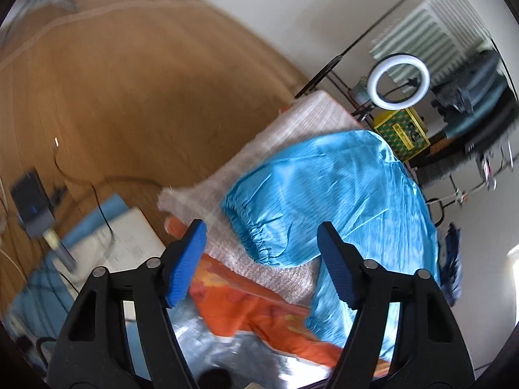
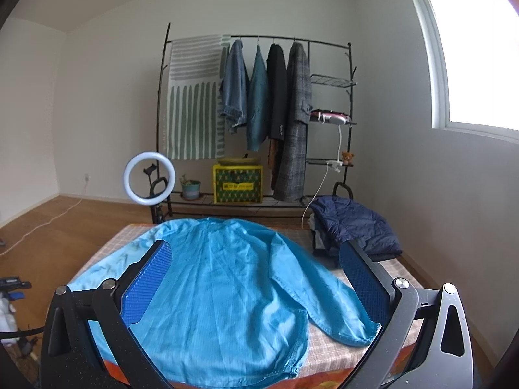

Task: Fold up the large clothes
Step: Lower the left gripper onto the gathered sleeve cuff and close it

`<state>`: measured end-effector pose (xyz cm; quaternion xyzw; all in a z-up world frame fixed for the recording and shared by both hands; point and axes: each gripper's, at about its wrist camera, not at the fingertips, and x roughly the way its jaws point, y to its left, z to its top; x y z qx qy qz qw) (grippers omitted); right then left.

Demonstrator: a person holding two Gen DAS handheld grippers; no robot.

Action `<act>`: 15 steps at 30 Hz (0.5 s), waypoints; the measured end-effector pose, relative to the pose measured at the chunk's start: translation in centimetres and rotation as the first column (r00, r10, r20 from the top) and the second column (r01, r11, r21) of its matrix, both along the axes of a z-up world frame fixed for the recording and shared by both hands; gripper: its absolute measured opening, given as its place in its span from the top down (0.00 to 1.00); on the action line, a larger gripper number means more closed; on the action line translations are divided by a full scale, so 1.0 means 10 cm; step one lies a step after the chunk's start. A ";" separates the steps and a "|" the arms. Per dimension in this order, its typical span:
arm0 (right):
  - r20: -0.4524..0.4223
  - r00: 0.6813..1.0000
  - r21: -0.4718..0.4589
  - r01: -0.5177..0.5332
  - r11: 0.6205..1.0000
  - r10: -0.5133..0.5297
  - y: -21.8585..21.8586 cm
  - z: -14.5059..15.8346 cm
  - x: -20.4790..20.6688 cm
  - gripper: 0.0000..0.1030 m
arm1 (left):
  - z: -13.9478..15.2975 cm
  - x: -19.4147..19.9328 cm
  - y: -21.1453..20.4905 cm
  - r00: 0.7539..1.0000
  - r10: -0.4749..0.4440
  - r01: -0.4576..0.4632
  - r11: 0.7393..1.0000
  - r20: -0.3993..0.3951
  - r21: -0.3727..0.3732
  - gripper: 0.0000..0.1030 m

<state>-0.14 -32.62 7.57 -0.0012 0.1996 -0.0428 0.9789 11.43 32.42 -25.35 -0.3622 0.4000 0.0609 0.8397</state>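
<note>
A large shiny blue shirt (image 2: 227,285) lies spread flat, back up, on a checked cloth over the table (image 2: 327,343). Its right sleeve (image 2: 327,301) runs to the near right with the cuff on the cloth. In the left wrist view the shirt (image 1: 340,191) lies ahead, its gathered left cuff (image 1: 259,243) between the fingers' line of sight. My left gripper (image 1: 262,259) is open and empty above the table's left edge. My right gripper (image 2: 256,285) is open and empty, hovering over the shirt's lower half.
A folded dark blue jacket (image 2: 353,227) sits on a pile at the table's far right. A ring light (image 2: 149,180), a clothes rack (image 2: 259,110) and a yellow crate (image 2: 238,183) stand behind. Papers and cables (image 1: 107,236) lie on the floor left.
</note>
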 end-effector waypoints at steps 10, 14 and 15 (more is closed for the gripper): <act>-0.082 0.971 0.122 -0.213 0.969 0.223 0.14 -0.20 0.51 0.05 | -0.50 0.43 -0.02 0.993 0.054 -0.071 0.984 -0.107 -0.161 0.33; -0.123 0.950 0.138 -0.268 0.953 0.285 0.22 -0.34 0.62 0.15 | -0.63 0.59 -0.02 0.986 0.076 -0.102 0.979 -0.147 -0.178 0.33; -0.132 0.945 0.140 -0.282 0.949 0.300 0.23 -0.38 0.65 0.15 | -0.66 0.64 -0.03 0.984 0.085 -0.113 0.978 -0.159 -0.175 0.33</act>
